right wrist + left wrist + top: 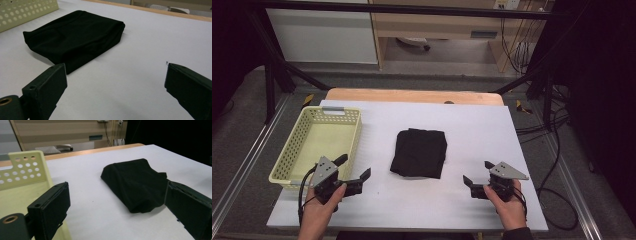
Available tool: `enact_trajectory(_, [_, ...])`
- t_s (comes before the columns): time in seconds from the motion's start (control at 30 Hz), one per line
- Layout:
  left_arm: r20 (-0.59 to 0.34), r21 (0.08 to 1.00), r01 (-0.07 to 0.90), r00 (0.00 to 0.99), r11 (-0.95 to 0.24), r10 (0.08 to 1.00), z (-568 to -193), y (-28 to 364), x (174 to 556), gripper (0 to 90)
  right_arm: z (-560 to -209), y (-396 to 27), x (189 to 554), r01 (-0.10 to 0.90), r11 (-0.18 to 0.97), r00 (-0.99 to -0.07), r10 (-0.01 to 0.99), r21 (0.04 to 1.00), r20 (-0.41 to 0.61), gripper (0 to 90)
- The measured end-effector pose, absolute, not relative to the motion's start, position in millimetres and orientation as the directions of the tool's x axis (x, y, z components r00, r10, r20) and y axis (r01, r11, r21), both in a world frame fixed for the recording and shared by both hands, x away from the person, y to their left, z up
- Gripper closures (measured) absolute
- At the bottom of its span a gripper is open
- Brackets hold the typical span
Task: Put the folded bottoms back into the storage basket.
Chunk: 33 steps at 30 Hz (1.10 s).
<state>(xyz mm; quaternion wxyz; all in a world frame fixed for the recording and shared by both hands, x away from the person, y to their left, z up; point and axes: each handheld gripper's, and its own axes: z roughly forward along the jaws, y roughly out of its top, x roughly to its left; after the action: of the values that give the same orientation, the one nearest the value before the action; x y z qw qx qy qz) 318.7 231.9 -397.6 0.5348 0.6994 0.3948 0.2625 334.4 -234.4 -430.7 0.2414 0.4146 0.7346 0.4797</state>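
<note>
A folded black cloth (419, 152) lies flat in the middle of the white table (482, 130). My left gripper (355, 166) is open near the front left, between the cloth and a basket, a hand holding it. My right gripper (478, 172) is open near the front right, a short way right of the cloth. In the left gripper view the cloth (135, 182) lies ahead, its near corner just before the right-hand jaw; my left gripper (117, 207) holds nothing. In the right gripper view the cloth (75, 35) sits ahead to the left, and my right gripper (115, 87) is empty.
A pale yellow perforated basket (298, 147) stands at the table's left, seemingly empty; its wall (22, 168) and corner (25, 11) appear in the gripper views. A wooden strip (412, 95) borders the far edge. Black frame bars and cables surround the table.
</note>
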Motion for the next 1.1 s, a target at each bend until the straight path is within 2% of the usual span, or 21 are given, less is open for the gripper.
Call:
enact_trajectory(0.37, [-0.035,0.946,0.276,0.607,-0.169,0.794,-403,208,314,6.4,-430,-229,334,0.378,0.217,-0.553,0.833,0.900,0.031,3.6])
enact_trajectory(0.67, [-0.021,0.905,0.342,0.631,-0.254,0.775,-410,189,315,10.1,-429,-228,334,0.382,0.225,-0.553,0.833,0.896,0.027,4.1])
enact_trajectory(0.9, [-0.019,0.877,0.385,0.625,-0.287,0.780,-420,173,329,11.8,-430,-226,334,0.395,0.235,-0.552,0.833,0.888,0.025,4.0])
enact_trajectory(0.93, [-0.010,0.867,0.397,0.620,-0.302,0.785,-423,170,333,15.0,-430,-226,334,0.396,0.239,-0.556,0.831,0.887,0.024,3.9])
enact_trajectory(1.1, [-0.017,0.827,0.447,0.626,-0.341,0.779,-438,156,355,17.3,-431,-226,334,0.400,0.237,-0.557,0.830,0.885,0.029,3.9])
